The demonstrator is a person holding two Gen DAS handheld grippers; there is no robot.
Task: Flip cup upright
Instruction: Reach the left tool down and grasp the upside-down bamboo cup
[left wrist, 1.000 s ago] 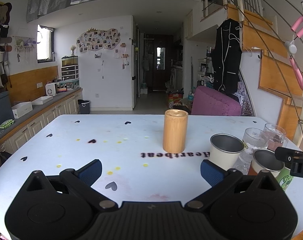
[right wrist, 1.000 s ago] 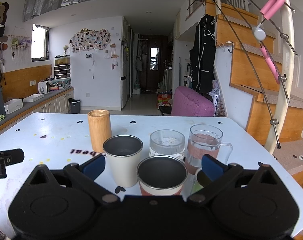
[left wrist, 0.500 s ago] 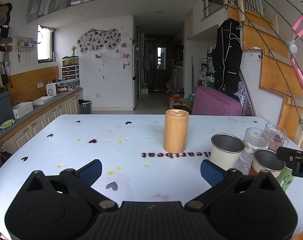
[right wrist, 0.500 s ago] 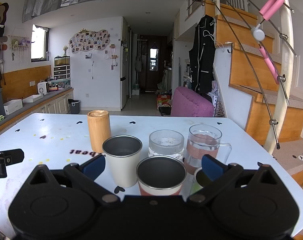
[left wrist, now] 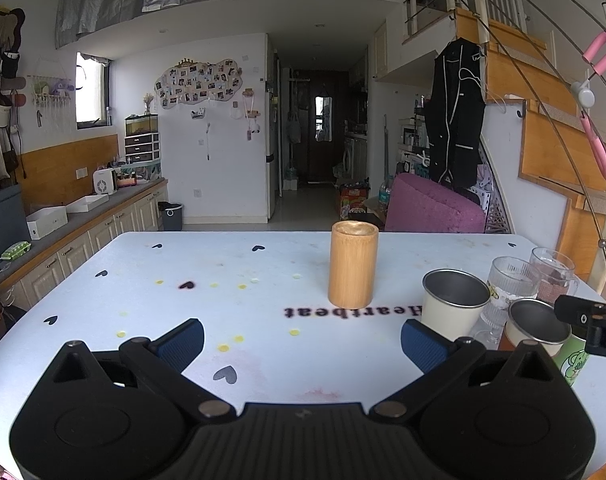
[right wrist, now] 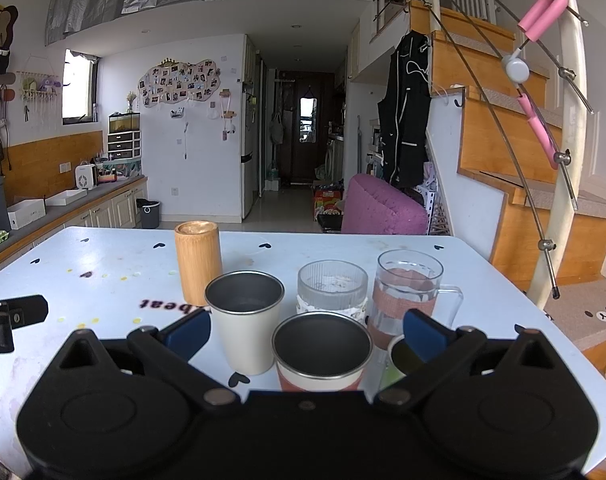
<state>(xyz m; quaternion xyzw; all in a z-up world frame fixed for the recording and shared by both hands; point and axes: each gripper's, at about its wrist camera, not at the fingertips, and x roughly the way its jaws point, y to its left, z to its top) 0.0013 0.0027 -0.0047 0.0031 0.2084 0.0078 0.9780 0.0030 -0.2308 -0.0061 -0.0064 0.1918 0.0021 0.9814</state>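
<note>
Both grippers, left (left wrist: pixel 302 340) and right (right wrist: pixel 306 330), gape empty; bamboo cup (left wrist: pixel 353 269) stands mid-table (left wrist: pixel 143 280), apart.

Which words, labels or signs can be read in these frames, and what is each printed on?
"Heartbeat": printed in black on the table, upside down to the camera, partly hidden behind the bamboo cup.
Green cup: a cartoon print, no words legible.
Photo wall: too small to read.
</note>
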